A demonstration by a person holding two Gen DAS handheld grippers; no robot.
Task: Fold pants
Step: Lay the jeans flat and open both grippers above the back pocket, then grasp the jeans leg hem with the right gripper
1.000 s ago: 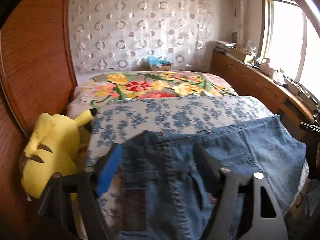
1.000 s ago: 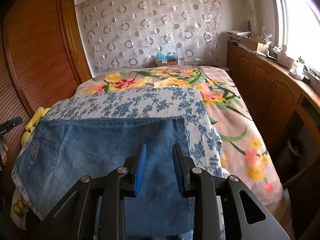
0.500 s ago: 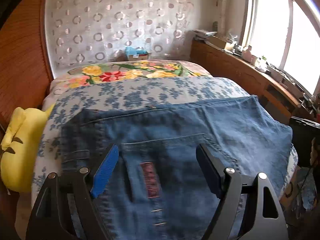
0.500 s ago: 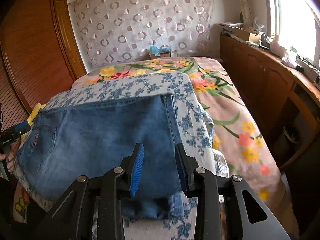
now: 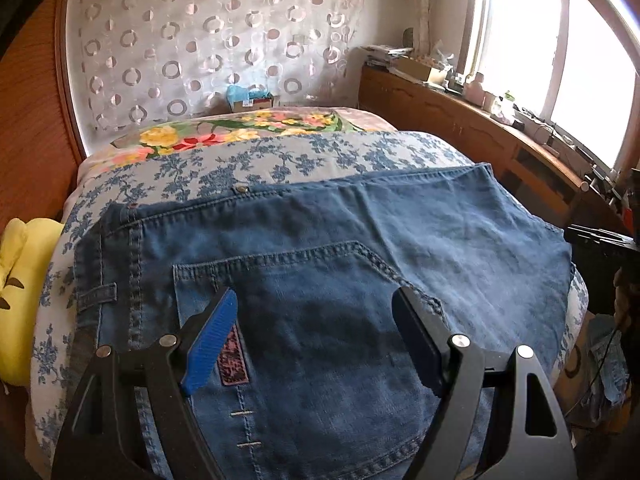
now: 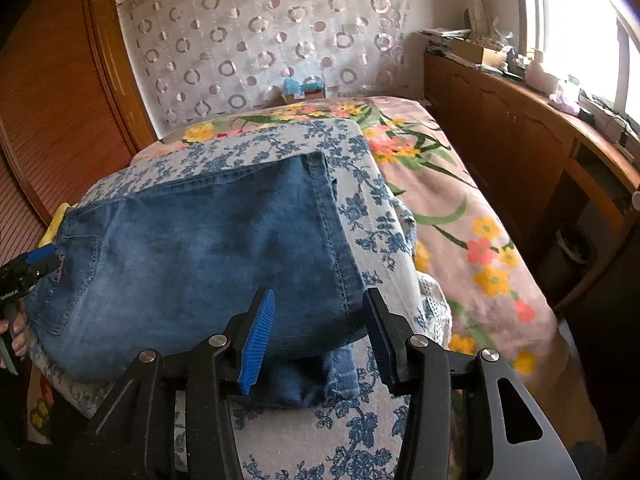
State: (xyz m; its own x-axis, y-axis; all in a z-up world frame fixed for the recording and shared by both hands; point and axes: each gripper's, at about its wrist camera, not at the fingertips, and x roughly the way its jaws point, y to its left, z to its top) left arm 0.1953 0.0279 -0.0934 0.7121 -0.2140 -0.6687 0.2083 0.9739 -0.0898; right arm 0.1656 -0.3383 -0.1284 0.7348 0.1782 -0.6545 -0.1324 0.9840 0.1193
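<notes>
on the jeans (image 5: pixel 320 248) pocket, a red label (image 5: pixel 234 356), unreadable.

pants (image 5: pixel 328 264) mid-blue denim, faded paler in patches, lighter stitching, small dark pink patterned label (image 5: pixel 233 354) on the back pocket. sheet (image 5: pixel 280 158) under them pale grey-white with blue floral print. bedspread (image 6: pixel 460 208) dusty pink with yellow, red and coral flowers and green leaves. plush toy (image 5: pixel 18 280) bright yellow with black marks. curtain (image 5: pixel 208 40) whitish sheer with pink-grey ring pattern. wardrobe (image 6: pixel 52 92) reddish-brown wood, sideboard (image 6: pixel 516 136) brown wood. left claw (image 5: pixel 316 334) black frame, one ribbed blue pad showing; right claw (image 6: pixel 320 330) same black and blue.
</notes>
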